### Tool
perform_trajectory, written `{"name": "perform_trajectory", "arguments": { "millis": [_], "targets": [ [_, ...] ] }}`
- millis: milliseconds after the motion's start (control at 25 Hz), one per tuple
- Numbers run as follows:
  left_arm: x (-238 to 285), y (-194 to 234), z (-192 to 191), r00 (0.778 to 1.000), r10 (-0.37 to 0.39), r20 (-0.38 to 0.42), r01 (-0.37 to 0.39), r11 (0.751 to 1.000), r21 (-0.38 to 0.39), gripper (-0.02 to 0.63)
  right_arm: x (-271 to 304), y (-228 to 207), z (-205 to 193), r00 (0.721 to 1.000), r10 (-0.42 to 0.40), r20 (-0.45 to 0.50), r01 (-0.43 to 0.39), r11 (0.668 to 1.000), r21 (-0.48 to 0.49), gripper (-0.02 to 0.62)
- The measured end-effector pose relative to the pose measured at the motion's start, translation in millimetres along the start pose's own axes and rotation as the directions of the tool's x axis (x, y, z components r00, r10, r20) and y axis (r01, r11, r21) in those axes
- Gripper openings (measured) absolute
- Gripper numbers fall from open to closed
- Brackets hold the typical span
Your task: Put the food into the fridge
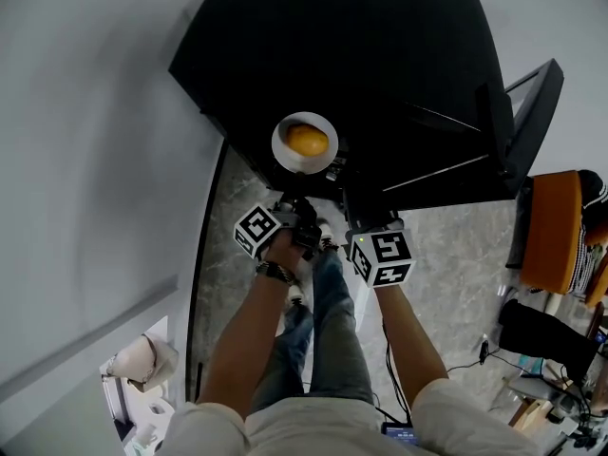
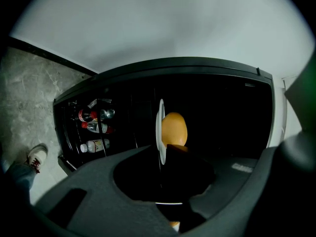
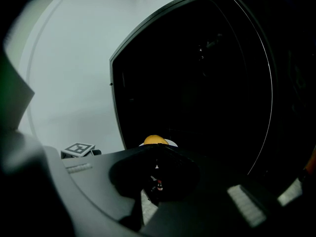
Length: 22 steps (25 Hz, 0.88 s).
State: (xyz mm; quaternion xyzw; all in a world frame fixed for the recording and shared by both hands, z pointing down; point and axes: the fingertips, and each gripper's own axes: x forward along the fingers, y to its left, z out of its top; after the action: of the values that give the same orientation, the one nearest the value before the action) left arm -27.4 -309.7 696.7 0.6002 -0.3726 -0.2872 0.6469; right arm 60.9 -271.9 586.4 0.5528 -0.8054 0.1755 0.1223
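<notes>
Centrally, the left gripper (image 1: 299, 193) is clamped on the rim of a white plate (image 1: 282, 150), which carries one round orange-yellow food item (image 1: 307, 140). The plate is held level before the dark front of the black fridge (image 1: 380, 65); whether it has passed the front edge cannot be told. The right gripper (image 1: 359, 218) hangs just beside the left, its jaws together on nothing.

In the left gripper view the plate (image 2: 160, 127) shows edge-on. Beyond it, three bottles (image 2: 95, 128) sit in a barred rack low in the fridge; their labels are too small to read. The only clear print is the black-and-white squares on the marker cube (image 3: 78, 148).

The fridge door (image 1: 532, 112) stands swung out to the right. A white wall (image 1: 95, 160) runs close along the left. Grey stone floor (image 1: 456, 274) lies open around the person's shoe (image 2: 36, 156).
</notes>
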Motion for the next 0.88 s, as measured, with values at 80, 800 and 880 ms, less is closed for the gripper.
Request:
{"name": "perform_trajectory", "arguments": {
  "millis": [80, 800, 880],
  "targets": [
    [3.3, -1.7, 0.4, 1.000, 0.003, -0.001, -0.003, 1.000, 0.007, 0.045, 0.9, -2.9, -0.9, 1.000, -0.004, -0.004, 0.004, 1.000, 0.002, 0.006],
    [34.7, -0.4, 6.6, 0.999, 0.011, 0.041, -0.009, 0.999, -0.049, 0.011, 11.8, -19.6, -4.2, 0.999, 0.010, -0.036, -0.010, 1.000, 0.001, 0.006],
    [39.1, -0.5, 8.3, 0.999, 0.013, 0.043, -0.011, 0.999, -0.052, 0.011, 12.7, -20.0, -5.3, 0.999, 0.014, -0.041, -0.014, 1.000, -0.003, 0.006]
  ]
}}
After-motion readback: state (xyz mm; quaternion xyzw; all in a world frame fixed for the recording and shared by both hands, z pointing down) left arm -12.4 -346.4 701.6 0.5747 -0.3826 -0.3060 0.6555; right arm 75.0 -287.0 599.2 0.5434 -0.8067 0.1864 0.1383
